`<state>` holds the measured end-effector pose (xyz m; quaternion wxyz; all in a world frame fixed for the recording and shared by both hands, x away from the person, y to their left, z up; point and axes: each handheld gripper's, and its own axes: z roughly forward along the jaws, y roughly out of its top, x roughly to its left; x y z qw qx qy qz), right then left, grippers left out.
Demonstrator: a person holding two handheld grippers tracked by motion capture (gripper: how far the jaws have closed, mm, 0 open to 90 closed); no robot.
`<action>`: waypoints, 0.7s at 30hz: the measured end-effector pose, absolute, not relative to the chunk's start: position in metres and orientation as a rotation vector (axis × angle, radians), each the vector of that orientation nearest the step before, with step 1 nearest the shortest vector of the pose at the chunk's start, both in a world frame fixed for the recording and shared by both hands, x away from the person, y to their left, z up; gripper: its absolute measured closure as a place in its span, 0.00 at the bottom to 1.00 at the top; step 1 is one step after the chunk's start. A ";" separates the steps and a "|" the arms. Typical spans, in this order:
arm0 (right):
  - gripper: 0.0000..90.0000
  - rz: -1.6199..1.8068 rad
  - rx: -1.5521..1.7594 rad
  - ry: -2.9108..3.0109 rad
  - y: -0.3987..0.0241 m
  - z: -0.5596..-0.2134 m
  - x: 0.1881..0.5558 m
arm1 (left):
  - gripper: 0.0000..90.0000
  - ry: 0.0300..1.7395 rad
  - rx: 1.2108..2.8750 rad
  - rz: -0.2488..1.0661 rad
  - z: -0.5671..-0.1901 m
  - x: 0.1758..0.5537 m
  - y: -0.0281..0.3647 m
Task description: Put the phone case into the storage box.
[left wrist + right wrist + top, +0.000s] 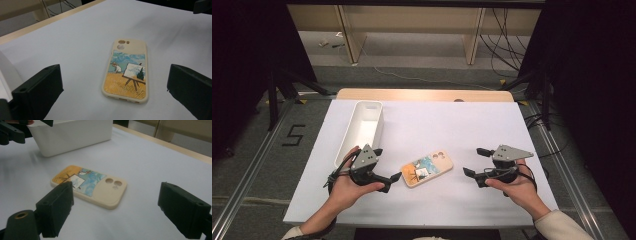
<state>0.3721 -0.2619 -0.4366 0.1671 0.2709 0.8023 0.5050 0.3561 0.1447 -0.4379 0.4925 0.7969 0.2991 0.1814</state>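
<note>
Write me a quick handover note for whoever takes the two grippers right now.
Left gripper: open, holding nothing, beside the phone case.
Right gripper: open, holding nothing, on the case's other side.
Phone case: flat on the white table, painted back up, between the grippers, untouched.
White bin: far left, looks empty.
Done: nothing visible yet.
Left: probably grasp the case and move it, perhaps into the bin.

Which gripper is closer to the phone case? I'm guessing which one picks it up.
The left gripper: its lower jaw tip nearly reaches the phone case, while the right gripper sits clearly farther off.
</note>
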 end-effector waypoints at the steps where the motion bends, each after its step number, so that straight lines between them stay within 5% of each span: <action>1: 0.16 1.437 0.770 2.284 -0.262 -0.436 0.372 | 0.00 0.725 1.933 0.439 -0.438 0.356 0.144; 21: 0.16 1.441 0.784 2.270 -0.264 -0.436 0.372 | 0.00 0.703 1.948 0.436 -0.438 0.356 0.138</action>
